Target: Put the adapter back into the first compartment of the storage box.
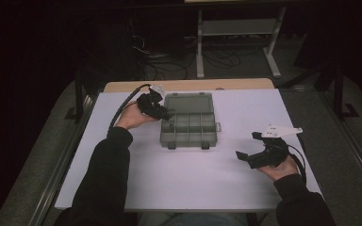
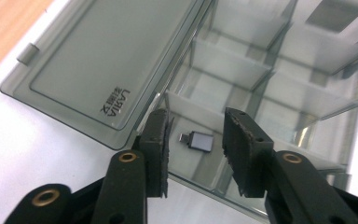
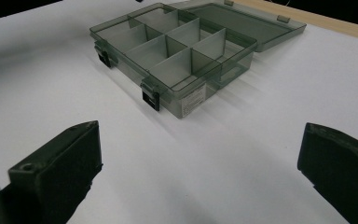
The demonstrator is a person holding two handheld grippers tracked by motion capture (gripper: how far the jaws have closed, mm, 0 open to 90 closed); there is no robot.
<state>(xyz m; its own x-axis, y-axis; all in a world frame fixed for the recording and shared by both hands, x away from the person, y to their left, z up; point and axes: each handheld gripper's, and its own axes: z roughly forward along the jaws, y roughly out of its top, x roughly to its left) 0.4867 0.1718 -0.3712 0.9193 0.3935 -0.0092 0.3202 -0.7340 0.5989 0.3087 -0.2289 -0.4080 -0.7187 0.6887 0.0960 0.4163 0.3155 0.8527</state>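
Observation:
A smoky transparent organiser box point(image 1: 187, 140) lies open at the table's middle, its lid point(image 1: 188, 102) folded flat behind it. My left gripper point(image 1: 167, 115) hovers over the box's left rear corner, pointing down. In the left gripper view its jaws point(image 2: 198, 116) stand apart above a compartment where a small grey adapter point(image 2: 198, 140) lies loose on the floor, untouched by the pads. My right gripper point(image 1: 246, 147) rests at the right front of the table, well away from the box point(image 3: 168, 88), its jaws point(image 3: 200, 133) wide open with nothing between them.
The box has several divided compartments point(image 2: 223, 65). Two black latches point(image 3: 150, 100) sit on its front wall. The white tabletop point(image 1: 184, 179) ends in a wooden strip point(image 1: 188, 85) at the back. A white table frame point(image 1: 238, 28) and cables stand beyond on the floor.

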